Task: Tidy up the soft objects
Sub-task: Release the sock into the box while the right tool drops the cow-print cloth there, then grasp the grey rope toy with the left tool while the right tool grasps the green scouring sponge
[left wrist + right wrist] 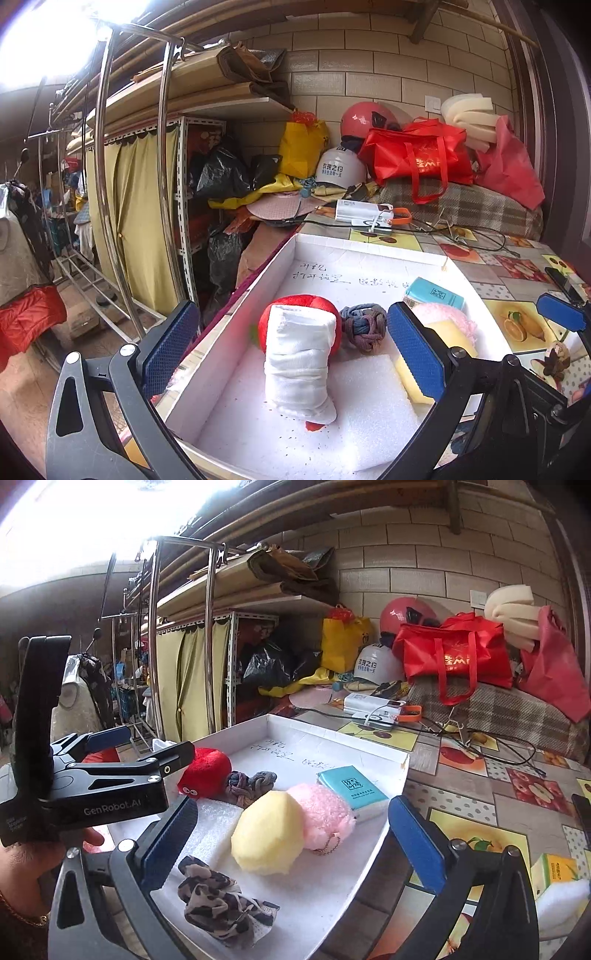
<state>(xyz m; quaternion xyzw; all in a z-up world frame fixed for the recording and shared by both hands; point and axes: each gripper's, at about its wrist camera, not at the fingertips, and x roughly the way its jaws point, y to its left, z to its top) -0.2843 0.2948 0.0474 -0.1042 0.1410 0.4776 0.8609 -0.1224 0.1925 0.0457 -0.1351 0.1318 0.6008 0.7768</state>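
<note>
A white box (pixel 236 321) (pixel 369 751) on the table holds soft things. In the left wrist view a rolled white cloth (pixel 299 362) lies against a red plush (pixel 325 302), beside a grey knotted cloth (pixel 364 326), a yellow sponge (pixel 448 334), a pink fluffy ball (pixel 443 314) and a teal tissue pack (pixel 434 293). My left gripper (pixel 293 350) is open around the white cloth, not touching it. The right wrist view shows the red plush (pixel 207 771), the yellow sponge (pixel 269 832), the pink ball (pixel 325 806), the tissue pack (pixel 351 786) and a camouflage cloth (pixel 221 901). My right gripper (pixel 291 842) is open above the box.
The table has a fruit-pattern cover (pixel 480 775) with cables, a white power bank (pixel 373 705) and a yellow pack (pixel 554 871). Red bags (pixel 417 155), helmets (pixel 340 168) and foam are piled at the back. Metal racks (pixel 110 184) stand to the left.
</note>
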